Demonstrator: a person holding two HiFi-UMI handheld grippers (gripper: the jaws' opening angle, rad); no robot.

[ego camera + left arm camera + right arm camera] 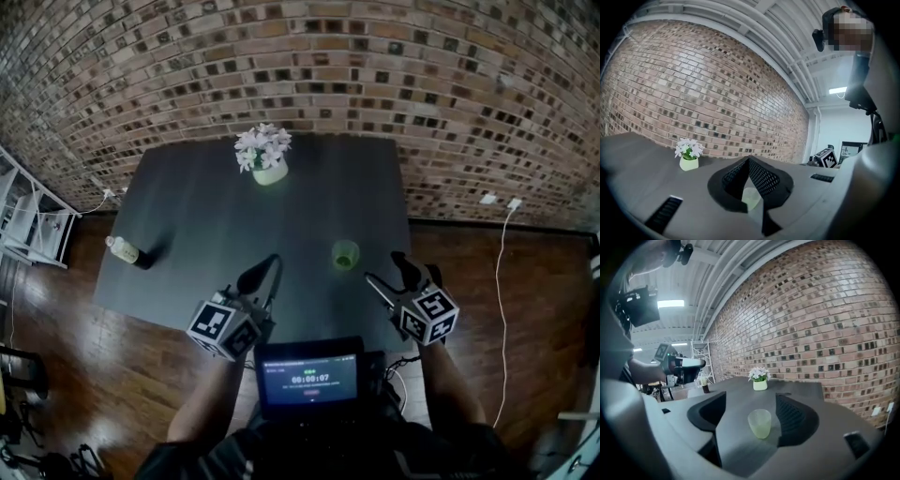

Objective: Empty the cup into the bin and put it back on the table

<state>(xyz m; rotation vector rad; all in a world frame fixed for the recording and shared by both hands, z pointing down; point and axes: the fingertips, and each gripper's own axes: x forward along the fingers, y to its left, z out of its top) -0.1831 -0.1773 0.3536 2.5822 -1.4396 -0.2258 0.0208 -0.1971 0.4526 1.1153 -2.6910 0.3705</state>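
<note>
A translucent pale-green cup [345,254] stands upright on the dark table [206,216], near its front right part. My right gripper [384,267] is open just right of the cup and nearer to me. In the right gripper view the cup [760,423] stands on the table ahead between the two spread jaws, and neither pad touches it. My left gripper [269,270] hovers over the table's front edge, left of the cup, with its jaws shut and nothing in them. Below their meeting tips in the left gripper view, a pale patch of the cup [751,198] shows. No bin is in view.
A white pot of flowers [267,159] stands at the table's far middle, and a small bottle [127,251] at its left edge. A white rack [33,220] is on the floor at the left. A cable [502,272] runs along the wood floor at the right. A small screen [309,375] sits at my chest.
</note>
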